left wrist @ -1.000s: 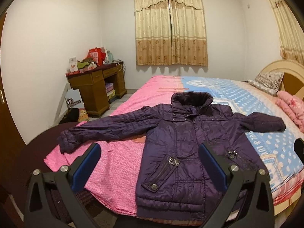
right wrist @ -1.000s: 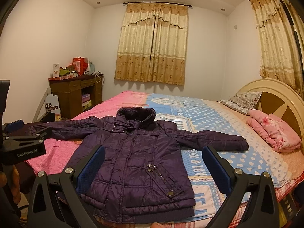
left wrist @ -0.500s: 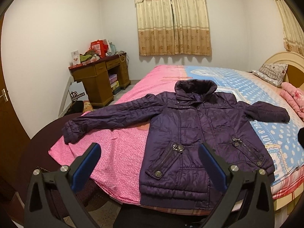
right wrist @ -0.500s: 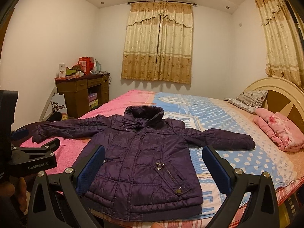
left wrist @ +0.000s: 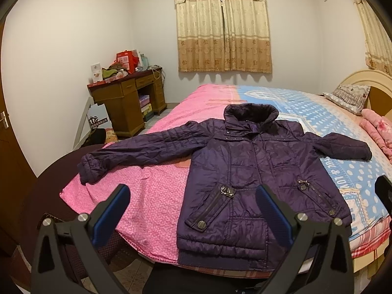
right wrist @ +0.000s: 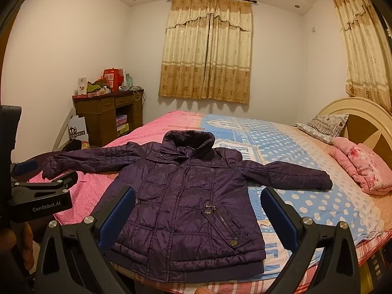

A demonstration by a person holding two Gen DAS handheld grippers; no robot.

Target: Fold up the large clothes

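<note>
Left wrist view: my left gripper [left wrist: 192,208] hangs with its fingers spread wide and nothing between them, short of the bed [left wrist: 156,196]. My right gripper [right wrist: 197,214] is likewise agape and empty. The purple jacket [right wrist: 188,196] lies flat, front up, across the bed's near edge, collar toward the far side of the bed, hem at the near edge. Both sleeves are stretched out sideways, the left sleeve [left wrist: 137,150] reaching over the pink half of the bed, the right sleeve [right wrist: 286,174] over the blue half. I judge the folding not yet begun: no sleeve is tucked in, no fold shows in the body. Everything remains: sleeves inward, then the body doubled.
</note>
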